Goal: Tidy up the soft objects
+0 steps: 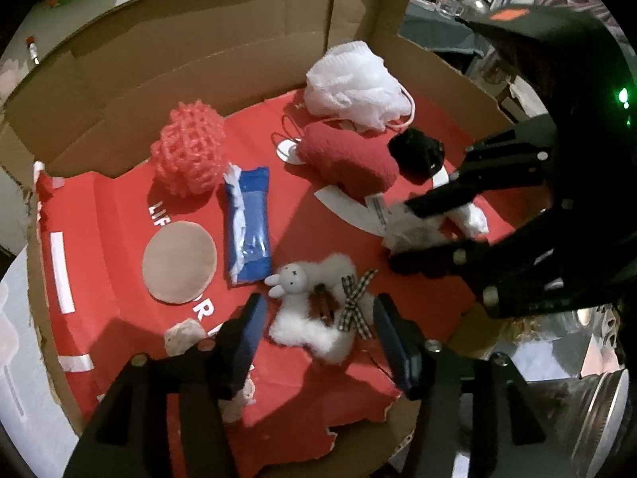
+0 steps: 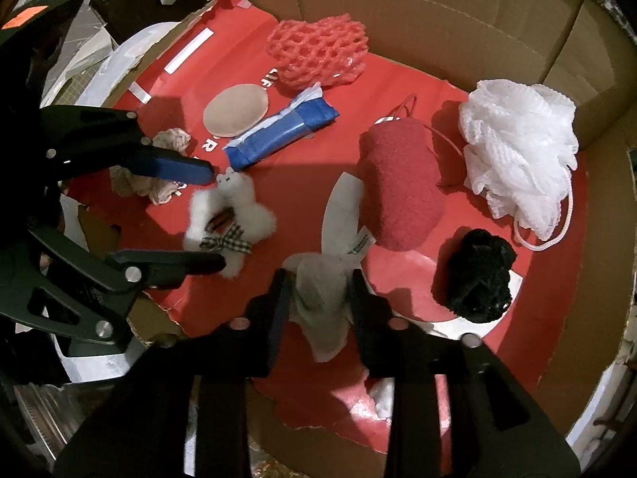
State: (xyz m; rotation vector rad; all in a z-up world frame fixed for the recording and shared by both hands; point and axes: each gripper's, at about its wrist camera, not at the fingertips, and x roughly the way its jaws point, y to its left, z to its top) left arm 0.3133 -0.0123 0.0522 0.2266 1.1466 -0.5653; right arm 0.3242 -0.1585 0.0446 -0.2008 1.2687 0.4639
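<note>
A white fluffy bunny toy [image 1: 294, 279] [image 2: 239, 199] with a checked bow lies on the red floor of a cardboard box [image 1: 199, 40]. My left gripper [image 1: 318, 322] [image 2: 217, 219] is open and straddles it, pads just off the fur. My right gripper [image 2: 320, 279] [image 1: 402, 233] is open too, pointing down. A crumpled grey-white cloth [image 2: 318, 306] lies loose between its fingers. Behind them lie a red woolly pouch [image 2: 398, 183], a white mesh puff [image 2: 517, 147] and a black fluffy lump [image 2: 477, 279].
A pink foam net [image 1: 187, 155], a blue packet [image 1: 247, 231], a beige round pad [image 1: 179, 261] and a pale crocheted piece [image 1: 183, 334] lie at the left. Tall cardboard walls close the back and sides. The red liner's front edge [image 1: 358, 410] is torn.
</note>
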